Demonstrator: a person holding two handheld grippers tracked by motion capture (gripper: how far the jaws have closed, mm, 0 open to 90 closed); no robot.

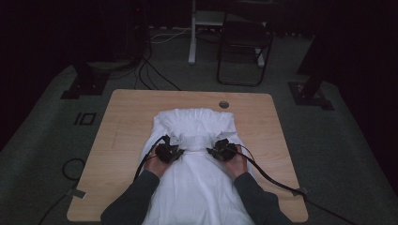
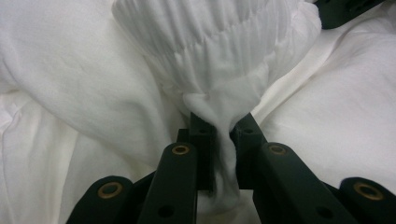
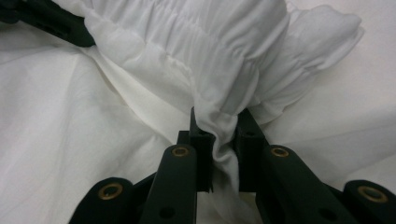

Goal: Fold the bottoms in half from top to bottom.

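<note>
White garment: it lies spread over the middle of the wooden counter, running from the centre toward your 6 o'clock edge. A gathered elastic band crosses it between your two hands.

Left gripper: at about 9 o'clock from the band's middle. Its jaws are nearly closed, and a thick twist of the gathered cloth is pinched between them.

Right gripper: at about 3 o'clock from the band's middle. Its jaws are nearly closed on a fold of the band's other end.

Folded part: the cloth toward 12 o'clock lies already doubled in a soft heap.

Risk of slipping: each grip holds a narrow bunch only. If you pull the two ends apart too hard, I think one bunch may slide out.

Risk of uneven fold: if one hand moves ahead of the other, the band may go crooked and wrinkle.

Risk of dragging: if you lift too low, the lower cloth may follow and shift toward the counter's edge.
</note>
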